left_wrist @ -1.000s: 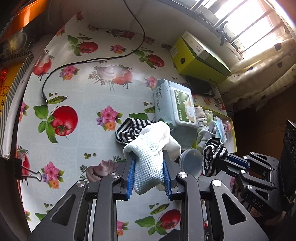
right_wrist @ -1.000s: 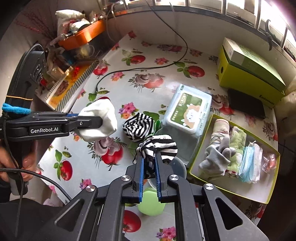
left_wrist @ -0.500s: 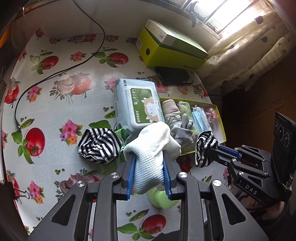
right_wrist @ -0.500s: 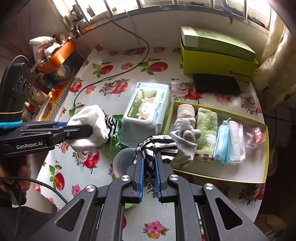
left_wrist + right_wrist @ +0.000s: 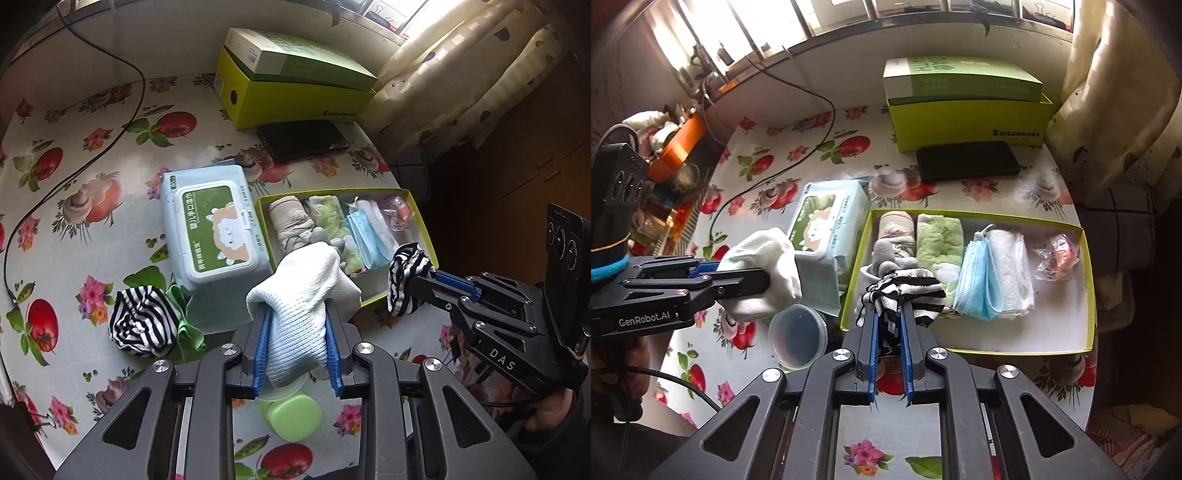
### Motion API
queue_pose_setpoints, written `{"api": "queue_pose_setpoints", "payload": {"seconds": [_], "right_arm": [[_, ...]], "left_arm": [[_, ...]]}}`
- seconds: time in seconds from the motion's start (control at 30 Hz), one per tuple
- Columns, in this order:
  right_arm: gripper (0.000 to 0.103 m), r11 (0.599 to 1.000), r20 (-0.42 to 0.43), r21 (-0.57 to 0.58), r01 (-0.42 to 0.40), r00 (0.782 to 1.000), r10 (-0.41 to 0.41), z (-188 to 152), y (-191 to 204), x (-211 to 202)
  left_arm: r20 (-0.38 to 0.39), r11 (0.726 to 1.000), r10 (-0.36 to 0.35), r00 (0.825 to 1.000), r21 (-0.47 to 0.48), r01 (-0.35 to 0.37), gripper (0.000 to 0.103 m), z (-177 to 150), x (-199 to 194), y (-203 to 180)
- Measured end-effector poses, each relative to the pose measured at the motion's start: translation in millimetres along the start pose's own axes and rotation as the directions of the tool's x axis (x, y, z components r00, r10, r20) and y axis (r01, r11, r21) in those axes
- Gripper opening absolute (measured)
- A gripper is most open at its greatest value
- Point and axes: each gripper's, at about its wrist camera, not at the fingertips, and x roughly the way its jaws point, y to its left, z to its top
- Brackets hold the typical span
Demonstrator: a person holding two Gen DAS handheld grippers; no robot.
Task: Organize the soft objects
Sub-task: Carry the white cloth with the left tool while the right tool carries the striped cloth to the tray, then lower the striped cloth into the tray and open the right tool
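Observation:
My left gripper (image 5: 296, 317) is shut on a bundled white sock (image 5: 301, 295), held above the table near the left end of the yellow-green tray (image 5: 424, 225). That sock (image 5: 764, 273) and left gripper (image 5: 764, 280) also show at the left of the right wrist view. My right gripper (image 5: 889, 314) is shut on a black-and-white striped sock (image 5: 908, 291), hovering over the tray's (image 5: 1087, 295) near left part; the left wrist view shows that striped sock (image 5: 404, 284) too. A second striped sock (image 5: 142, 321) lies on the tablecloth beside a green cloth (image 5: 186, 325).
The tray holds rolled socks (image 5: 895, 232), a green cloth (image 5: 940, 243), blue masks (image 5: 975, 280) and a small packet (image 5: 1056, 256). A wipes pack (image 5: 210, 229) lies left of it. A clear cup (image 5: 798, 336), green lid (image 5: 291, 413), black device (image 5: 967, 160), green boxes (image 5: 967, 110) and a cable (image 5: 74, 173) share the table.
Both grippers have swept to the right across the table, carrying their socks from above the loose striped sock and wipes pack to the tray. Both grips are unchanged.

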Motion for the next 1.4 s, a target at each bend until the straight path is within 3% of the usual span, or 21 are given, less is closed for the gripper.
{"api": "queue_pose_setpoints", "payload": {"seconds": [0.5, 0.93, 1.03, 1.13, 1.4], "right_arm": [[0.01, 0.978, 0.021, 0.172, 0.116, 0.992, -0.121, -6.9, -100.7, -3.7], [0.011, 0.962, -0.074, 0.201, 0.186, 0.982, -0.174, -5.0, -152.8, 41.0], [0.015, 0.96, -0.123, 0.191, 0.206, 0.975, -0.184, -5.7, -160.0, 56.7], [0.031, 0.961, -0.141, 0.195, 0.198, 0.975, -0.172, -7.4, -163.4, 63.7], [0.035, 0.958, -0.053, 0.24, 0.158, 0.987, -0.15, -8.7, -156.5, 33.8]], "left_arm": [[-0.041, 0.995, -0.017, 0.999, 0.102, 0.021, 0.027, 25.2, 33.9, -51.8], [-0.067, 0.992, -0.009, 0.998, 0.128, 0.018, 0.027, 36.6, 54.3, -70.2], [-0.078, 0.992, -0.006, 0.997, 0.127, 0.015, 0.027, 36.8, 58.8, -70.1], [-0.089, 0.992, -0.004, 0.996, 0.128, 0.016, 0.027, 37.6, 63.5, -70.7], [-0.106, 0.989, 0.001, 0.994, 0.148, 0.015, 0.027, 40.7, 73.9, -74.6]]}}
